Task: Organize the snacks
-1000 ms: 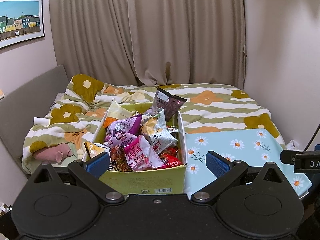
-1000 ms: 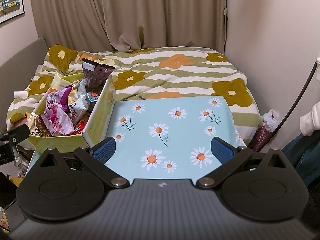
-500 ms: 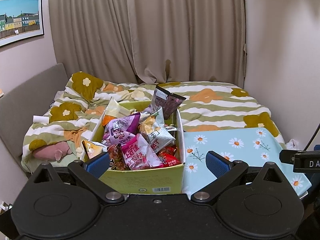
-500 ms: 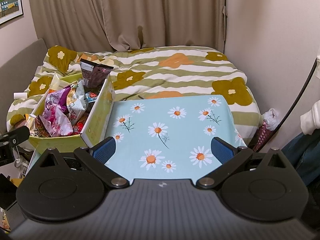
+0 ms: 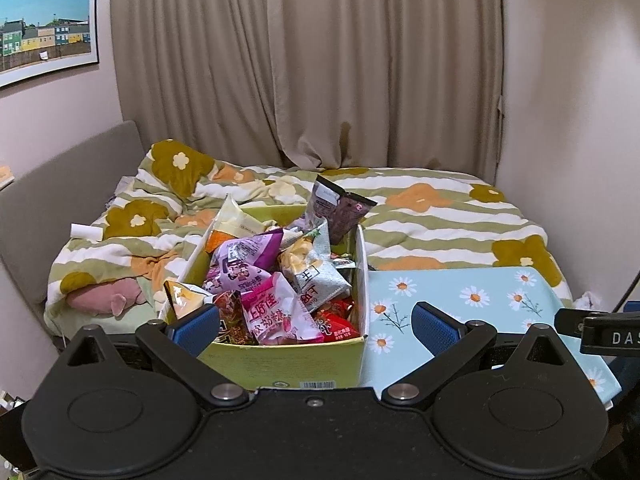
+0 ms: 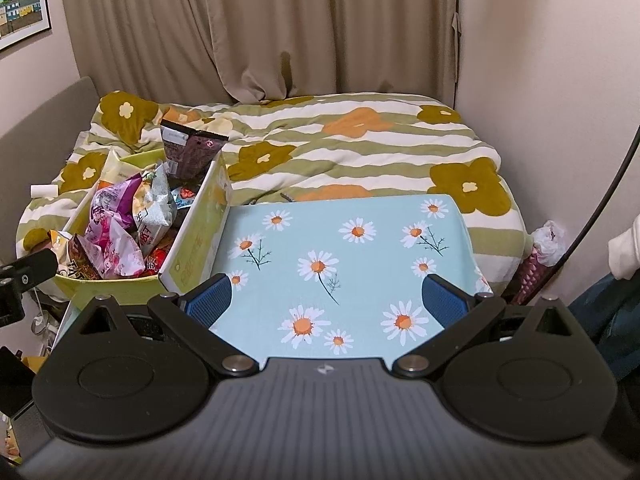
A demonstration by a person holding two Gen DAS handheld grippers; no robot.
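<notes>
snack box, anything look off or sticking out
The dark brown packet at the far right corner of the green box stands tilted, poking well above the rim. The other packets are heaped loosely, none spilled onto the daisy cloth.

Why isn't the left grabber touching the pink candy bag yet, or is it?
Apart. In the left wrist view the left gripper is wide open, its pads on either side of the green box, while the pink snack bag lies untouched inside.

Left wrist view faces snack box (image 5: 280, 364) closely, right wrist view faces daisy cloth (image 6: 340, 248), both share these
</notes>
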